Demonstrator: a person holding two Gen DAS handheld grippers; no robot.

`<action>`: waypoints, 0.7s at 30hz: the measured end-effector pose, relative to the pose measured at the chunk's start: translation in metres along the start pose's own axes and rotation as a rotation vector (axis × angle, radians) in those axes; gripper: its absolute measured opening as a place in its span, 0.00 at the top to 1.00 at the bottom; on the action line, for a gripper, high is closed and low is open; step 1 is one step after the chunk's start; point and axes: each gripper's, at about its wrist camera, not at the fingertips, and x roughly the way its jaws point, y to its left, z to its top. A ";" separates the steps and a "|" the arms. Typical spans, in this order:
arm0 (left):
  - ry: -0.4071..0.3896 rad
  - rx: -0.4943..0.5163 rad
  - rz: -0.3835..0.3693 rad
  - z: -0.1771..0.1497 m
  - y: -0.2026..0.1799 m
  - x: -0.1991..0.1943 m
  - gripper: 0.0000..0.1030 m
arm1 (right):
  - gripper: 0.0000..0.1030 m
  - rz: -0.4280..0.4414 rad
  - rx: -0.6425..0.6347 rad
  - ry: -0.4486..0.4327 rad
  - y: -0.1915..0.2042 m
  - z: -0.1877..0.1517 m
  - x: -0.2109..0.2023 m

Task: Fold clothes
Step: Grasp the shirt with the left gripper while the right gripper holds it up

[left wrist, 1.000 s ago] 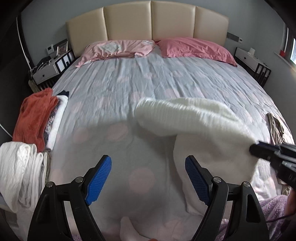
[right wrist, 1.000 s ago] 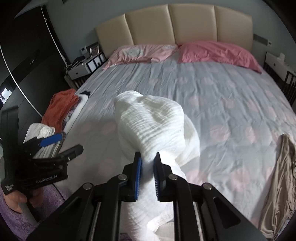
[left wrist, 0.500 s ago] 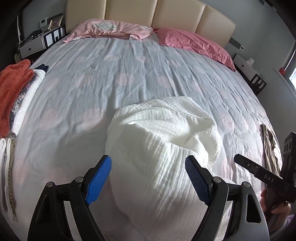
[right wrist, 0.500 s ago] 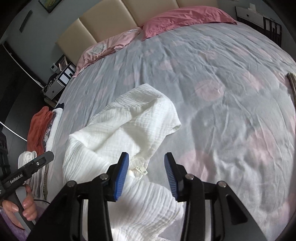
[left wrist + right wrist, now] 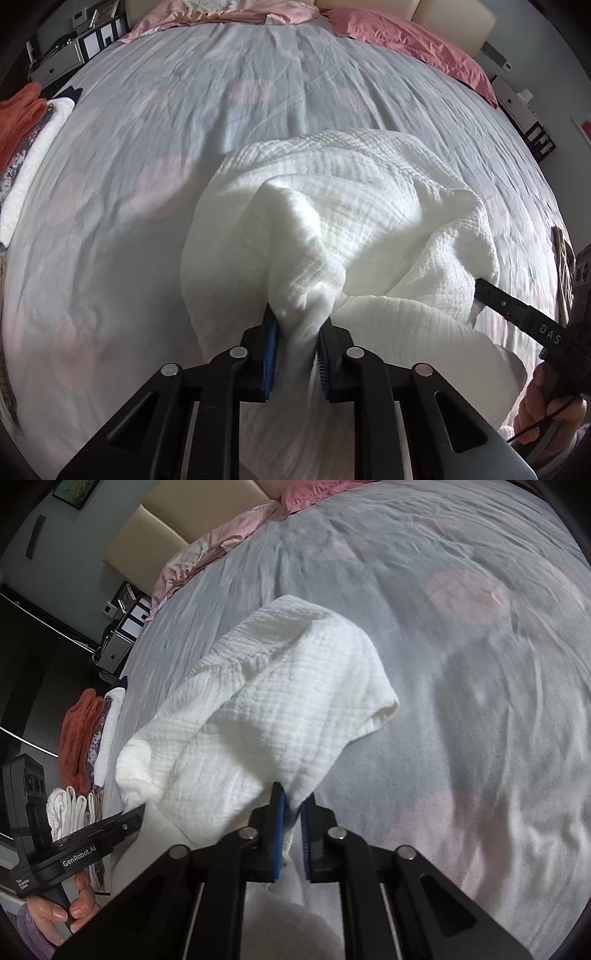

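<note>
Left gripper (image 5: 295, 332): its jaws are closing, and the blue pads already pinch a bunched ridge of the white garment (image 5: 369, 206) between them.
Right gripper (image 5: 291, 812): closed tight on a thin edge of the same white cloth, which runs down between the blue pads.
White garment: a crinkled, waffle-textured piece lying heaped on the bed (image 5: 184, 122), near its foot end, pulled up into folds at both pinch points.
Writing on the right gripper: white letters "DAS" on the black finger (image 5: 517, 314), seen from the left wrist view.
Writing on the left gripper: "GenRobot.AI" in white on the black body (image 5: 79, 856), seen from the right wrist view; smaller text beside it is too small to read.
Bed cover: grey with pale pink dots, wrinkled.
Pillows (image 5: 406, 40): pink, at the head of the bed against a cream padded headboard (image 5: 177, 524).
Folded pile (image 5: 81, 738): orange, patterned and white pieces stacked at the bed's side edge, well apart from the garment.
Hands: fingers (image 5: 79, 908) wrap the left gripper's handle.
</note>
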 end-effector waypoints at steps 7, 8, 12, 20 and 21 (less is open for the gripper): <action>-0.163 0.015 0.029 -0.002 0.003 -0.050 0.89 | 0.98 0.007 -0.030 -0.229 0.022 -0.002 -0.071; -0.189 0.026 0.024 -0.003 0.001 -0.061 0.89 | 0.98 -0.002 -0.052 -0.255 0.029 -0.004 -0.082; -0.300 0.074 -0.012 0.000 -0.011 -0.114 0.89 | 0.98 -0.011 -0.131 -0.378 0.062 -0.010 -0.140; -0.526 0.213 -0.033 0.034 -0.033 -0.243 0.90 | 0.98 0.000 -0.313 -0.677 0.157 -0.011 -0.289; -0.541 0.237 -0.030 0.036 -0.035 -0.254 0.89 | 0.98 -0.004 -0.334 -0.712 0.169 -0.012 -0.307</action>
